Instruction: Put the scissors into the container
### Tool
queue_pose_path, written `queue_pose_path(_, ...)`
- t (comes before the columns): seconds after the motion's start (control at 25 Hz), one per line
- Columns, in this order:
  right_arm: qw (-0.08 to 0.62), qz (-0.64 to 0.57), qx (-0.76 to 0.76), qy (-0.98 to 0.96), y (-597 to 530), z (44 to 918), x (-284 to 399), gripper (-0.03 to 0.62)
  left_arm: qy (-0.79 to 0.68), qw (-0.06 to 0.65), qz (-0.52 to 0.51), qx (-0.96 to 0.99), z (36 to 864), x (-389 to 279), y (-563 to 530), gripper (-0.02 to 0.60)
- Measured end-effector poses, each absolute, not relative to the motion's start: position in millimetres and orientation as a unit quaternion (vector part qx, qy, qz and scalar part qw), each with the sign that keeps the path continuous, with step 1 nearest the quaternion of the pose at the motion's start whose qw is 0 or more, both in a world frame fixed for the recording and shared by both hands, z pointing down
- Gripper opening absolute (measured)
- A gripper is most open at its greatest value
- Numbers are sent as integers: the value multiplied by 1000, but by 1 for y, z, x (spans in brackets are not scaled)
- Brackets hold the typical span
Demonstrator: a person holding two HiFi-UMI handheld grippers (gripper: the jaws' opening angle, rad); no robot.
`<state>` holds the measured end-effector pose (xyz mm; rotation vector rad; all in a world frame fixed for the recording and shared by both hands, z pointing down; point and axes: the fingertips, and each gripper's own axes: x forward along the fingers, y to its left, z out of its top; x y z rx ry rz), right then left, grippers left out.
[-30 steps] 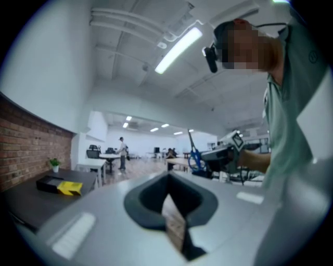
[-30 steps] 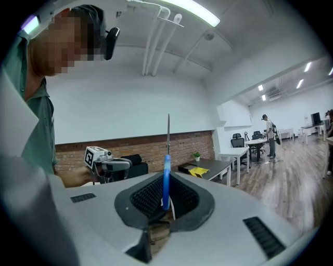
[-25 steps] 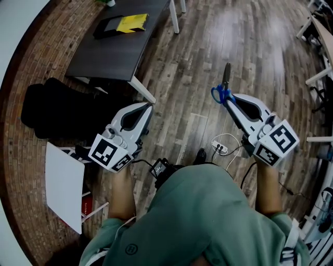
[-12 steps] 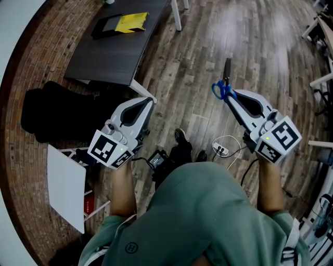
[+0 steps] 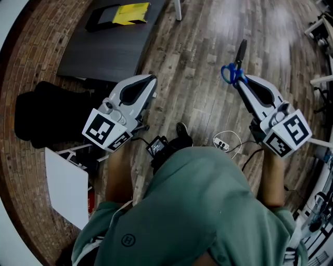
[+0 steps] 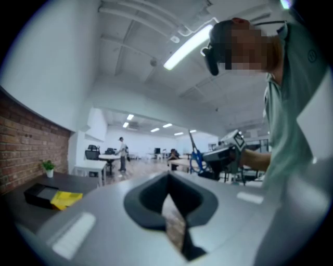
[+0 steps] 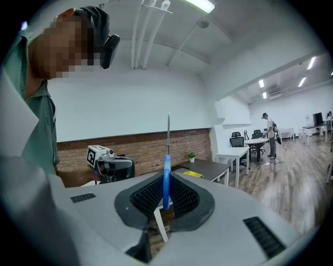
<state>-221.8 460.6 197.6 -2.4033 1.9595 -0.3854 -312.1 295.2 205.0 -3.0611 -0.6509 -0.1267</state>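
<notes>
Both grippers are sitting further up the head view than a second ago, and the dark rectangular table point(image 5: 104, 49) is sliding toward the top edge. Blue-handled scissors with dark metal blades point(image 5: 239, 60) are sticking out past the tip of the right gripper point(image 5: 241, 80), blades pointing away from the person, over the wooden plank floor point(image 5: 197, 93). The left gripper point(image 5: 150, 80) is reaching forward beside the table; a flat black box with a yellow sheet point(image 5: 112, 13) is lying on the table's far end, partly cut off. Left gripper view: the left gripper point(image 6: 169, 179) is pressing its jaws together on nothing, with the scissors point(image 6: 195, 150) showing small and blurred in the distance. Right gripper view: the right gripper point(image 7: 165, 200) is clamping the blue handle, and the scissors point(image 7: 166, 176) are standing edge-on, the thin blade rising straight up.
</notes>
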Motion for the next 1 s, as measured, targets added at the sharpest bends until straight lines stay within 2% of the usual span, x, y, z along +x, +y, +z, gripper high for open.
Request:
queue_pose_path(0.56, -12, -127, -784, 608, 386, 199, -166, 28, -235, -16, -34, -971, 220, -247, 220, 3)
queue_pose_path(1.0, -2, -129, -754, 645, 343, 207, -68, 28, -194, -16, -46, -980, 222, -162, 191, 3)
